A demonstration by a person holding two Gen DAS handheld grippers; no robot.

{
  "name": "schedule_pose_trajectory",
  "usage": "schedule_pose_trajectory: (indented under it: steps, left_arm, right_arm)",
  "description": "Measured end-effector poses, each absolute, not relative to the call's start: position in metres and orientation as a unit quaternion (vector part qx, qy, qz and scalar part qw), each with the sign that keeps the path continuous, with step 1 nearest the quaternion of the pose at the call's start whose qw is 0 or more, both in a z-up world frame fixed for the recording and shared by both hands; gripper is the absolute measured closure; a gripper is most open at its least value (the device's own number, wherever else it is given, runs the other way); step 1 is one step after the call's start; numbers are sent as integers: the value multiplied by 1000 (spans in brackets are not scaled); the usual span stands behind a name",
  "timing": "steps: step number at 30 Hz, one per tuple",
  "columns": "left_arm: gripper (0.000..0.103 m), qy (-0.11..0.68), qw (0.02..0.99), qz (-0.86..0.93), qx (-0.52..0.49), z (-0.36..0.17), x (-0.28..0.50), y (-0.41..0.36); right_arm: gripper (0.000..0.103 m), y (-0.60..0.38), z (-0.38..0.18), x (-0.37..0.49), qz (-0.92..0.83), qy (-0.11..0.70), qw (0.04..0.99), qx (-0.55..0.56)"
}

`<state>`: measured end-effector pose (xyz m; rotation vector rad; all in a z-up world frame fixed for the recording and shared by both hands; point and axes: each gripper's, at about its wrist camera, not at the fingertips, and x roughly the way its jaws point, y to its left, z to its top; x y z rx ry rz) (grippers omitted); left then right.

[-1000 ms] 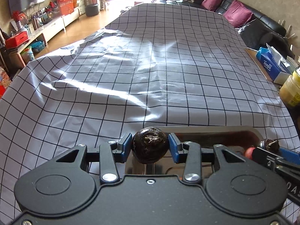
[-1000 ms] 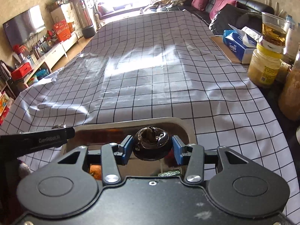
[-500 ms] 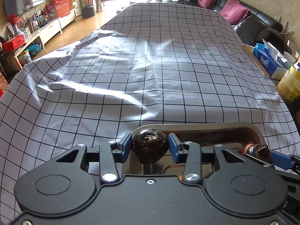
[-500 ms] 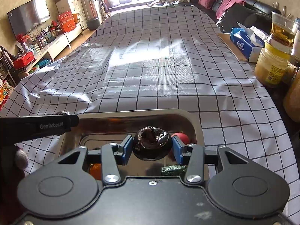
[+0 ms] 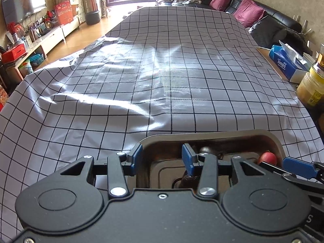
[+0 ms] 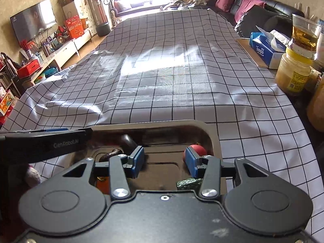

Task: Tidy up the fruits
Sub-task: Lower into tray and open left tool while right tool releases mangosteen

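Observation:
A metal tray (image 5: 202, 136) (image 6: 154, 124) lies on the checked tablecloth at the near edge. My left gripper (image 5: 162, 158) is open and empty over the tray's left part. My right gripper (image 6: 165, 161) is open and empty over the tray's middle. In the tray lie a dark round fruit (image 6: 126, 139) at the back left, another dark fruit (image 6: 110, 154) beside it, a red fruit (image 6: 197, 148) (image 5: 267, 158) at the right, something orange (image 6: 102, 184) and a green piece (image 6: 188, 183) near the front. The left gripper's side (image 6: 44, 143) shows in the right wrist view.
The checked cloth (image 5: 162, 70) covers a long table ahead. At the right edge stand a blue tissue box (image 6: 265, 48), a yellow jar (image 6: 294, 73) with a glass of amber liquid (image 6: 305, 34) on top. A sofa is beyond, a TV shelf at the left.
Both grippers opened and let go of the dark fruits they held; those fruits now lie in the tray. Both grippers moved a little forward over the tray.

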<state>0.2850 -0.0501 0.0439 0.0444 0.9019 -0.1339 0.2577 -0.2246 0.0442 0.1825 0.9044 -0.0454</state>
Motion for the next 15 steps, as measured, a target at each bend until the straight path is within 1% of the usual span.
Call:
schedule_pose_trajectory:
  steps: [15]
  left_arm:
    - [52,440,896,-63,26,39,275,-52]
  right_arm:
    - [56,-222,41,256,-20,439,894,84]
